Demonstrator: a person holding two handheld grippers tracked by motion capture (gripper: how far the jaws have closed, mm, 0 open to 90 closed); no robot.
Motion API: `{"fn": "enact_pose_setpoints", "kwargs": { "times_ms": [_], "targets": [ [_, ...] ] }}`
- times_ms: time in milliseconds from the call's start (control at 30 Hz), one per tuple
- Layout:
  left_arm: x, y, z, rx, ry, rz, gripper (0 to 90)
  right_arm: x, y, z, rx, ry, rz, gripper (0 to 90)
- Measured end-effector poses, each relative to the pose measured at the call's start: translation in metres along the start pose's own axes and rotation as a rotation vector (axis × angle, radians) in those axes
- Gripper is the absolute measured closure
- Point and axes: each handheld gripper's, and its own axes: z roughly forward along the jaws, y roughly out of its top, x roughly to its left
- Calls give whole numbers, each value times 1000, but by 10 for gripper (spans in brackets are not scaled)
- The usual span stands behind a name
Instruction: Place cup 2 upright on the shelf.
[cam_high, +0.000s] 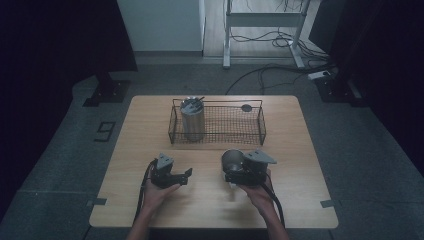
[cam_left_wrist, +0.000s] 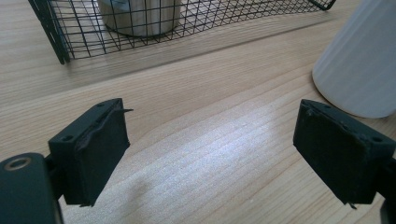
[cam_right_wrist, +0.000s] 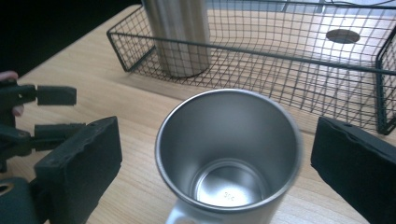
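Here the right tongs (cam_right_wrist: 215, 158) stand wide open around the steel cup (cam_right_wrist: 229, 154), pads clear of it; the left tongs (cam_left_wrist: 219, 154) sit open and empty just beside. Beyond them waits the wire basket (cam_high: 260, 127) with a tumbler (cam_high: 192, 120) inside. Likely next: grip the cup and lift it into the basket.

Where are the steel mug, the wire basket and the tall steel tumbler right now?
steel mug (cam_right_wrist: 229, 154), right gripper view, inner wall below the rim.
wire basket (cam_right_wrist: 280, 55), right gripper view, near top rail.
tall steel tumbler (cam_high: 192, 122), high view, side wall, standing in the basket's left end.
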Motion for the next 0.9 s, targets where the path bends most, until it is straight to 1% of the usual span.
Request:
{"fn": "enact_pose_setpoints", "kwargs": {
  "times_ms": [67,133,200,233,300,433,467,600,767,800,833,900],
  "targets": [
    [0,0,0,2,0,-1,103,6,0,3,17,-11,-26,4],
    [1,0,-1,0,1,-3,103,12,0,5,32,-21,-66,0],
    [2,0,-1,1,5,-4,106,18,-1,5,38,-43,-105,0],
    [2,0,-1,1,7,-5,110,19,-2,5,36,-51,-114,0],
    [2,-1,0,3,8,-6,112,20,-3,7,41,-45,-111,0],
    [0,-1,0,6,6,-2,112,19,-6,11,49,-80,-123,0],
    [0,-1,1,6,6,-2,112,19,-6,11,51,-82,-121,0],
    [1,-2,2,12,7,-6,112,16,-7,12,40,-79,-116,0],
    [1,-2,0,7,11,-10,112,17,-8,13,32,-92,-113,0],
    [2,-2,0,6,12,-11,112,16,-8,12,31,-102,-112,0],
    [2,-2,0,6,13,-12,112,16,-8,13,36,-125,-113,0],
    [2,-2,0,8,13,-13,112,13,-8,13,45,-132,-108,0]
  ]
}}
